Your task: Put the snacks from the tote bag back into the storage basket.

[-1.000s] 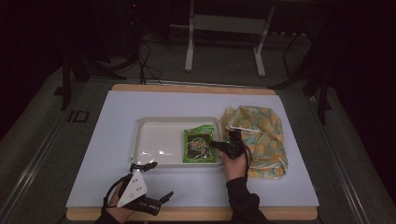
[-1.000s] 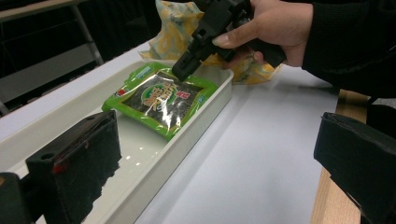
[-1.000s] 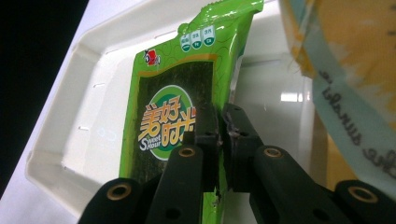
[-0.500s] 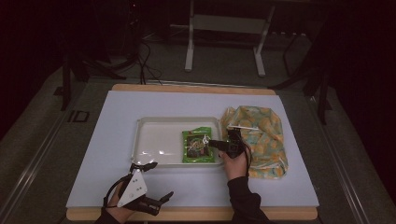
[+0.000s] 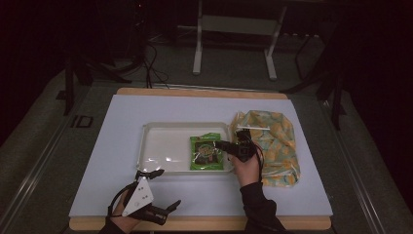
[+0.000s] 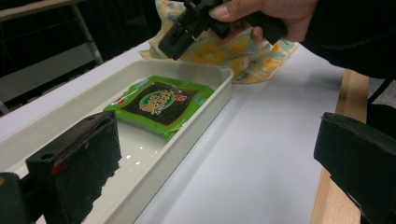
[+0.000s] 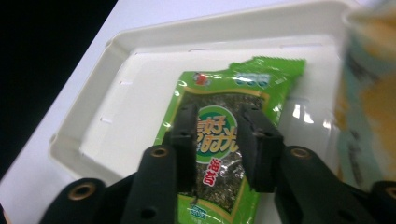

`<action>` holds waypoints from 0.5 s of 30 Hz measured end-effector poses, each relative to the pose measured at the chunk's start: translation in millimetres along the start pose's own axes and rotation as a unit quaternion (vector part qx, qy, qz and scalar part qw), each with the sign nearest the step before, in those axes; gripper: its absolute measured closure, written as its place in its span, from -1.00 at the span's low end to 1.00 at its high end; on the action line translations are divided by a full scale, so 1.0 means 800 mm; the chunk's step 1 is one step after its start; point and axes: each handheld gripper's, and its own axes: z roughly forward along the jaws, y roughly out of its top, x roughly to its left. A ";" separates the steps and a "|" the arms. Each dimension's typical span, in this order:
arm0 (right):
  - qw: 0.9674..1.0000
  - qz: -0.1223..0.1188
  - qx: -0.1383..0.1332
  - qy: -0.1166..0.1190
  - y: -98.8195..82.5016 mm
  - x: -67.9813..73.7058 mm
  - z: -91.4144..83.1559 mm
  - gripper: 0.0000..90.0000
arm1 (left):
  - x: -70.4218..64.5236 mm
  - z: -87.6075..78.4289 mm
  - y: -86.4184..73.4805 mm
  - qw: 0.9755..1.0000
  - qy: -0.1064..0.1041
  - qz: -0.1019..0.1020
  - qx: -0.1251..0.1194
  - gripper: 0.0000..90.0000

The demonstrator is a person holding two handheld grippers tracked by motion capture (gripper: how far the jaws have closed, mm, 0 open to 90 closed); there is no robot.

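- One green snack packet (image 5: pixel 210 153) lies flat in the single white tray (image 5: pixel 165 146), at its right end.
- One yellow patterned bag (image 5: pixel 272 144) sits just beside the tray on the surface (image 5: pixel 302 195).
- Right gripper (image 7: pixel 218 140) hovers over the packet, fingers just opening, nothing between them.
- Left gripper (image 5: pixel 165 210) rests near the surface's front edge, fingers wide apart, empty.
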 end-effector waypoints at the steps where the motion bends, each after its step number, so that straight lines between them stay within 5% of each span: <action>1: 1.000 -0.009 0.000 -0.001 0.003 0.002 -0.001 0.45 | 0.000 0.000 0.000 1.000 0.000 0.000 0.000 -0.98; 15: 0.995 -0.098 -0.013 0.021 0.036 0.020 -0.025 0.10 | 0.001 0.000 0.000 1.000 0.001 -0.001 0.001 -0.98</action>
